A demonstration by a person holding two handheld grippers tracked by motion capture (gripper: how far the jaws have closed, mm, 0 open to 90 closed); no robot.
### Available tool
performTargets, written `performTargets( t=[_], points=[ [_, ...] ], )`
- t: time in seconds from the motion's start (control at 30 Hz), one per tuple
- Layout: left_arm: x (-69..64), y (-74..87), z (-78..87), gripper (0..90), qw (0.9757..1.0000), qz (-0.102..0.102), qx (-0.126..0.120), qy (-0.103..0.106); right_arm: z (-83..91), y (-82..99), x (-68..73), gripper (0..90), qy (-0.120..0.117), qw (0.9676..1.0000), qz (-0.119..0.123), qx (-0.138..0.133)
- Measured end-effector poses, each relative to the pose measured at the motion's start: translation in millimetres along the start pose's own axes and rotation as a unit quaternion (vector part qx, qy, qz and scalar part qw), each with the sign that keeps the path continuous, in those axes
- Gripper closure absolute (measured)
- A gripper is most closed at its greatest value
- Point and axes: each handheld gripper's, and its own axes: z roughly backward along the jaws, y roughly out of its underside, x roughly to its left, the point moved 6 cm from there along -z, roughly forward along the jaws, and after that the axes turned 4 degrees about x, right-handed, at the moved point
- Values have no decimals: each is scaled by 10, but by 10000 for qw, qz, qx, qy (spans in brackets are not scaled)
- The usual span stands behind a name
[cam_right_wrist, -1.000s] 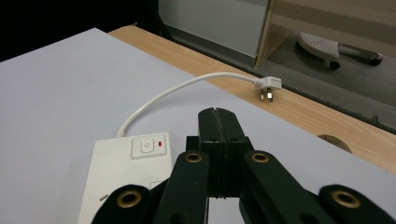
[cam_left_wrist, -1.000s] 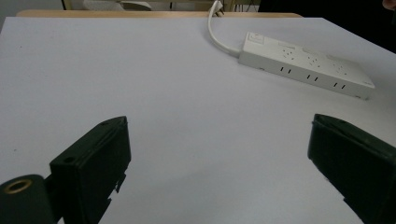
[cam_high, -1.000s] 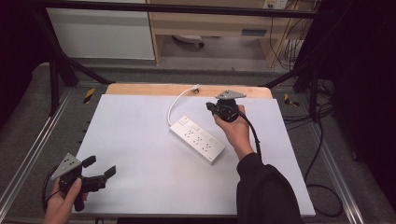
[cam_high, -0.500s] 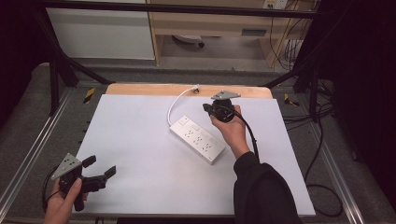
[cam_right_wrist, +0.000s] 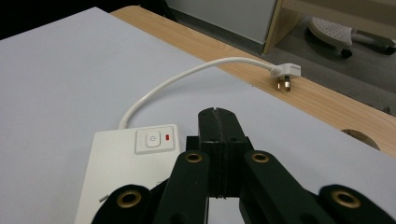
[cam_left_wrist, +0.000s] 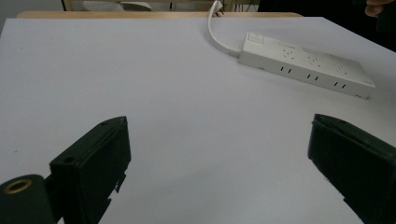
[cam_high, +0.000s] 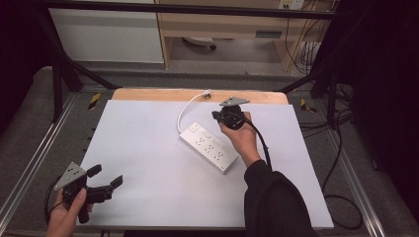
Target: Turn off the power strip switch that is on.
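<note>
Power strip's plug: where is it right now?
In the high view the plug lies on the bare wooden strip at the table's far edge, just beyond the right gripper.

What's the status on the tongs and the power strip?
Left tongs open, empty, near table edge. Right tongs shut, empty, beside the switch end of the power strip. Plug loose on the wooden edge. Nothing in the way.

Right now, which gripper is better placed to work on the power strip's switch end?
Right. The right gripper, jaws shut, sits just beside the power strip near its switch. The left gripper, jaws open, is at the table's near-left corner, well away from it.
</note>
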Motion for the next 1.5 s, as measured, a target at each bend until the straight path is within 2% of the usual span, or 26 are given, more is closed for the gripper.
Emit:
performTargets(
  t=[0.77,1.5],
  points=[
    [-4,-3,0,58,10000,-22,-9,-3,-156,76,15,900,3,9998,27,203],
    [-3,-5,2,59,10000,-29,-19,-7,-282,191,106,900,-86,9991,61,405]
  ],
)
